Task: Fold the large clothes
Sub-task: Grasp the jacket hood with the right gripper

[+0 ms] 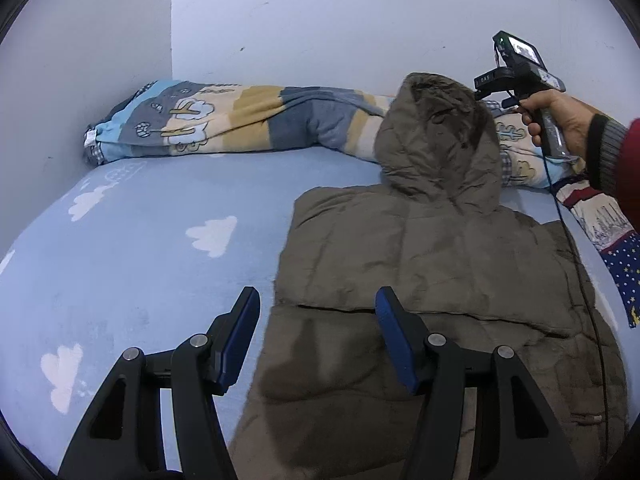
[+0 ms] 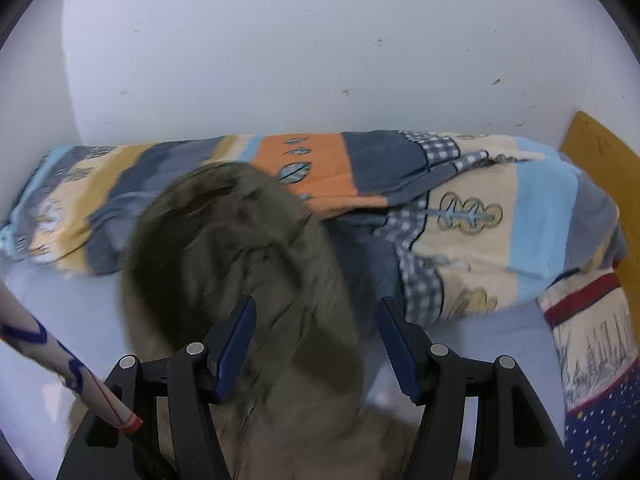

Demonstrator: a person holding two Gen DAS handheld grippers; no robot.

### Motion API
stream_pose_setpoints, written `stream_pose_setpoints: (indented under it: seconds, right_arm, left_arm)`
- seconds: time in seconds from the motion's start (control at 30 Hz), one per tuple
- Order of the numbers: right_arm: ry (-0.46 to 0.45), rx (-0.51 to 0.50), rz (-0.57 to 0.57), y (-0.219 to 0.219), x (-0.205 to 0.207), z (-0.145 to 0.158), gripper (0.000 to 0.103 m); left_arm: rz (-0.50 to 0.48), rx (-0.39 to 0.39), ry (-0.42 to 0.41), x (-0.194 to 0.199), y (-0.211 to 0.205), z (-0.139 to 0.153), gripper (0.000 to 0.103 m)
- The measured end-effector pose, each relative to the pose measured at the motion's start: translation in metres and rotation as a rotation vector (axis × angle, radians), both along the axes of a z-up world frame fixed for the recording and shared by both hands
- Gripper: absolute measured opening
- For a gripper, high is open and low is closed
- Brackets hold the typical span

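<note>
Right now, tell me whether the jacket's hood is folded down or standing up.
Standing up: the hood rises above the jacket body, leaning against the rolled blanket.

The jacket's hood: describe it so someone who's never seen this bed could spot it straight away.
Start at the blue cloud-print bedsheet and find the olive-brown puffer jacket lying flat on it. Follow the jacket toward the wall: the hood rises from the collar and leans against the rolled patterned blanket. It is the only plain, drab, rounded shape there; everything beside it is brightly printed.

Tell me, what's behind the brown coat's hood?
Behind the puffy brown coat's hood lies a rolled patchwork blanket against the white wall. The hood covers part of it.
</note>
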State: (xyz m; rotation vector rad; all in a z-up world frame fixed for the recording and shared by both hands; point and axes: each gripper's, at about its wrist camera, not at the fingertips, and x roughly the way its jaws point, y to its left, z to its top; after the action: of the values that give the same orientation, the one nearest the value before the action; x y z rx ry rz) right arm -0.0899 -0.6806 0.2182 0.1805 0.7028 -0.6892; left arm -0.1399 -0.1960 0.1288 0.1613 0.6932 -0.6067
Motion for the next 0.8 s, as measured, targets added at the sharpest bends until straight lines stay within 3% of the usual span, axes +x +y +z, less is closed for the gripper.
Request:
stream_pose_setpoints:
  seconds: [0.1, 0.13, 0.17, 0.2, 0.23, 0.37, 0.57, 0.8]
  right_arm:
    - [-0.009, 0.009, -0.049, -0.024, 0.019, -0.009, 0.067]
    - [-0.019, 0.02, -0.049, -0.029, 0.025, -0.014, 0.062]
    - [-0.015, 0.025, -0.051, -0.032, 0.028, -0.019, 0.052]
    - [0.005, 0.036, -0.051, -0.034, 0.032, -0.026, 0.01]
    - [0.033, 0.035, -0.064, -0.033, 0.034, -0.033, 0.006]
    - [-0.056, 0.035, -0.059, -0.016, 0.006, -0.023, 0.006]
    - [-0.134, 0.038, 0.022, 0.029, -0.063, 0.019, 0.005]
    - [-0.182, 0.016, 0.145, 0.124, -0.174, 0.046, 0.005]
  left_arm:
    - [0.007, -0.013, 0.046, 0.008, 0.003, -0.006, 0.059]
    - [0.005, -0.007, 0.048, 0.008, 0.003, -0.007, 0.059]
    - [0.005, -0.001, 0.042, 0.008, 0.003, -0.007, 0.059]
    - [0.004, -0.001, 0.037, 0.007, 0.003, -0.007, 0.059]
    - [0.003, -0.002, 0.037, 0.007, 0.003, -0.007, 0.059]
    - [0.001, -0.025, 0.037, 0.004, 0.004, 0.001, 0.059]
    - [-0.009, -0.061, -0.009, -0.01, 0.006, 0.026, 0.059]
    - [-0.011, -0.131, -0.011, -0.019, 0.014, 0.052, 0.059]
